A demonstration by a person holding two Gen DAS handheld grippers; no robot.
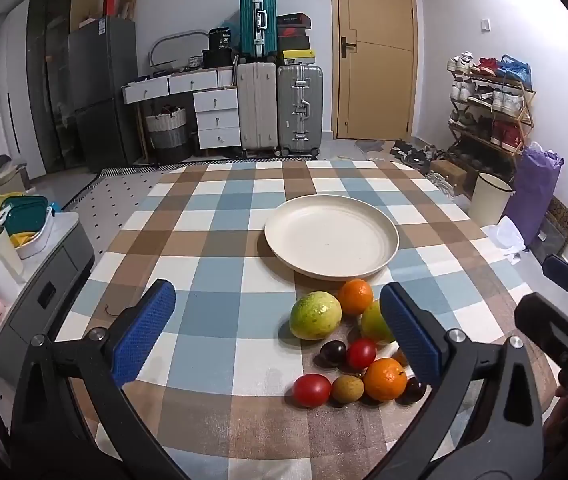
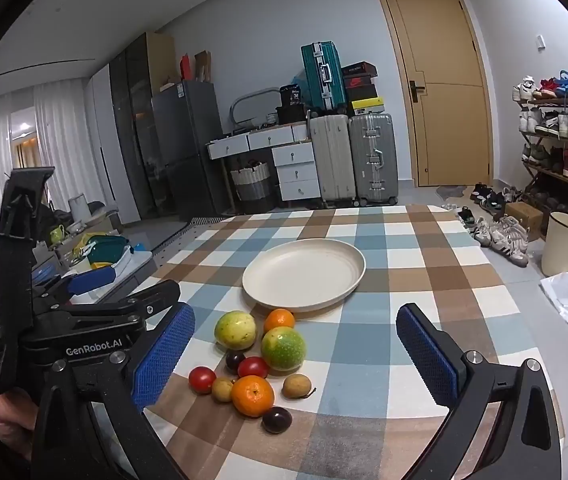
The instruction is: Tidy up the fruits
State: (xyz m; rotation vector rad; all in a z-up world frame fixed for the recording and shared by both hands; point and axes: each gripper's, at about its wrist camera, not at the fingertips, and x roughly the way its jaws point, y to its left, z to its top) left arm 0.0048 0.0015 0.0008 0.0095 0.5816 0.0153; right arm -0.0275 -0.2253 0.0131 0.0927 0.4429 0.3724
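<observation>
1. Living room, checked cloth on the desk (image 1: 212,216); suitcases, drawers and a shoe rack sit beyond the plate, clear of the work.
2. Plate (image 1: 331,236) is empty. All fruit is loose on the cloth just on the near side of the plate: two green-yellow fruits, two oranges, small red, dark and brown ones.
3. Left tool (image 1: 278,332) and right tool (image 2: 296,354) both have jaws spread wide, nothing held, hovering near the pile.
4. Judged: task at start, first pick not yet made.
5. Next: close on one fruit, likely the orange (image 2: 253,395), lift, carry to the plate.
6. Risk: fruits touch; neighbours may roll. The tools are close together and could collide.
</observation>
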